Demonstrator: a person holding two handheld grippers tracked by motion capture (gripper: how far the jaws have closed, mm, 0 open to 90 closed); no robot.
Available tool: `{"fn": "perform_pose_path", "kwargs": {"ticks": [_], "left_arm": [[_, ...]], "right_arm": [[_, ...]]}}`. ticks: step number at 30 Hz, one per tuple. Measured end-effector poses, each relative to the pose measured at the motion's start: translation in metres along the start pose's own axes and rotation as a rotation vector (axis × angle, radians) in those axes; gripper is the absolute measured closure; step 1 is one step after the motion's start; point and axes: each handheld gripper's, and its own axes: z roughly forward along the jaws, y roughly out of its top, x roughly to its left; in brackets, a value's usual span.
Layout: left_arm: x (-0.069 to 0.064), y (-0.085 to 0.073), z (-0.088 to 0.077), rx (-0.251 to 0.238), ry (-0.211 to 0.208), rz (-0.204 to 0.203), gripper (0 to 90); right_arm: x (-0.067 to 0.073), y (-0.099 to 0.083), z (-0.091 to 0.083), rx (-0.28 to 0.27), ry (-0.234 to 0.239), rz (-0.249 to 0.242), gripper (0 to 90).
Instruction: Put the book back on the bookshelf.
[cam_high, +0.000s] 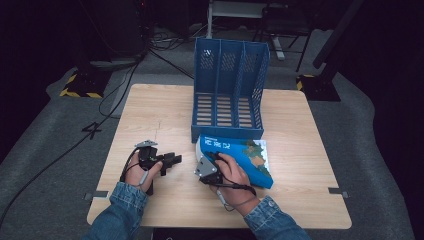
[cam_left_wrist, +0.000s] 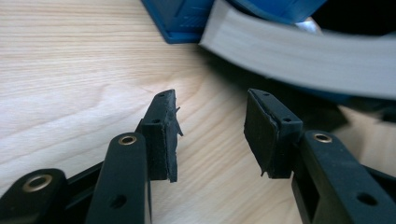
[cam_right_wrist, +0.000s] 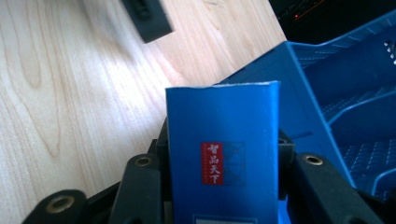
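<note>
Book: a thick blue book (cam_high: 245, 160) lies on the wooden table (cam_high: 165, 115), just in front of the blue file rack (cam_high: 230, 90). Its left end is tipped up off the wood, and its far edge is close to the rack's front lip.
Book cover: white letters run along the top, too small to read. Below them is a picture in green and brown.
Book spine: in the right gripper view the spine (cam_right_wrist: 224, 158) stands up between the jaws. It has a small red label with four white Chinese signs, 智品天下.
Right claw: the right gripper (cam_high: 207, 170) pinches the book by its spine, one jaw on each side.
Left claw: the left gripper (cam_high: 167, 161) is spread part way, with nothing between its pads (cam_left_wrist: 163, 135). It hangs just over the bare wood, left of the book.
Pages: in the left gripper view the grey-white page edge (cam_left_wrist: 299, 56) curves across the top, lifted above the table.
Rack: it has three slots, with holes in its walls and slits in its floor. It stands right behind the book.
Around: dark floor, black cables (cam_high: 65, 150) and yellow-black tape (cam_high: 80, 92) lie beyond the table.
</note>
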Motion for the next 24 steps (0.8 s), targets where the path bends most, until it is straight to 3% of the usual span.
{"fn": "perform_pose_path", "kwargs": {"ticks": [6, 8, 11, 17, 24], "left_arm": [[0.005, -0.001, 0.001, 0.005, 0.067, 0.051, 51.7], [0.005, -0.001, 0.001, 0.003, 0.077, 0.061, 50.9], [0.008, -0.002, 0.003, 0.01, 0.124, 0.108, 49.1], [0.013, -0.004, 0.004, 0.03, 0.162, 0.134, 47.7], [0.017, -0.003, 0.002, 0.038, 0.195, 0.148, 45.4]], "right_arm": [[-0.032, 0.0, -0.02, -0.035, 0.049, 0.087, 60.9], [-0.036, 0.0, -0.023, -0.041, 0.055, 0.103, 60.9], [-0.049, -0.002, -0.034, -0.056, 0.057, 0.145, 60.9], [-0.071, -0.004, -0.053, -0.085, 0.088, 0.225, 60.9], [-0.092, -0.01, -0.071, -0.121, 0.127, 0.275, 60.9]]}}
